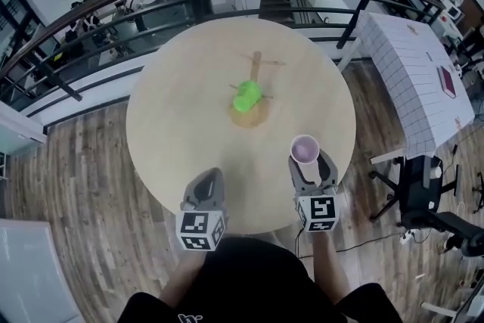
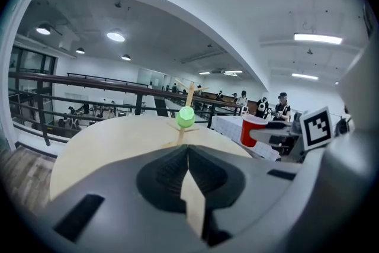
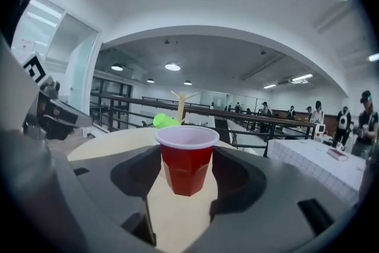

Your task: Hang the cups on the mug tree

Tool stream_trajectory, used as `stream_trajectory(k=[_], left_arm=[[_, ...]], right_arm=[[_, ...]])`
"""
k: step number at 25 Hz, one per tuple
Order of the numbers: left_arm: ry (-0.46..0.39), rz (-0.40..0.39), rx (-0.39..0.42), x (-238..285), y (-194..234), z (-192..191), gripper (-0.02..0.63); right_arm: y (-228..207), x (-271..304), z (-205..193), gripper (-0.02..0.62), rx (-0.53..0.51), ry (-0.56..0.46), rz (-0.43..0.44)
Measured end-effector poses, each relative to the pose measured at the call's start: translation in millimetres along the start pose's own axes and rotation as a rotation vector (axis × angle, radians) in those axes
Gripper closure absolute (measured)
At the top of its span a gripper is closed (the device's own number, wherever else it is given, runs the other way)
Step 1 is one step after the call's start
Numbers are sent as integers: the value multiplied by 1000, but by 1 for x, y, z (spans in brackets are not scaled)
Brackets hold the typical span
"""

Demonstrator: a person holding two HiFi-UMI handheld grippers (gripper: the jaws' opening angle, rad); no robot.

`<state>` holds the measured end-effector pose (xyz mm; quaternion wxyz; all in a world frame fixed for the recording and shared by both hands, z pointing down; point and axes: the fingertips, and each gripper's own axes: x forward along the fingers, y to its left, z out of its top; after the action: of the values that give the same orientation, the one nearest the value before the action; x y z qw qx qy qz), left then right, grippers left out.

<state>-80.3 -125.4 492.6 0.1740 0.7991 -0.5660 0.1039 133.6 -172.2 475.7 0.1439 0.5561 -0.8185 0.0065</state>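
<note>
Right gripper (image 1: 311,166) grasping red cup (image 1: 305,148), left gripper (image 1: 209,179) clenched empty — green cup (image 1: 246,96) on mug tree (image 1: 256,64)

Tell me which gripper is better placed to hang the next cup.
Right. The right gripper holds the red cup upright, facing the mug tree; the left gripper is shut and empty.

Round table (image 1: 174,125): pale, matt, smooth top — mug tree (image 1: 256,66): bare light wood — green cup (image 1: 246,96) and red cup (image 3: 187,163): smooth, faintly glossy plastic.
</note>
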Motion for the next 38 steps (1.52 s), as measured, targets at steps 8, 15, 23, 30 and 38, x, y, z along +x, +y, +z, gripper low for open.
stream_trajectory(k=[8, 15, 23, 30, 38], left_arm=[[-30, -6, -21, -2, -4, 4, 592], [-47, -7, -43, -6, -5, 3, 592], [-50, 37, -77, -19, 13, -4, 592], [-33, 81, -107, -32, 32, -15, 592], [-10, 136, -127, -44, 51, -26, 592]], right_arm=[[-34, 60, 10, 319, -420, 147, -22], [-46, 121, 13, 319, -997, 369, -78], [-38, 171, -7, 321, -1524, 558, -158], [-16, 198, -33, 321, -1600, 611, -125], [19, 217, -57, 319, -1623, 587, -78]])
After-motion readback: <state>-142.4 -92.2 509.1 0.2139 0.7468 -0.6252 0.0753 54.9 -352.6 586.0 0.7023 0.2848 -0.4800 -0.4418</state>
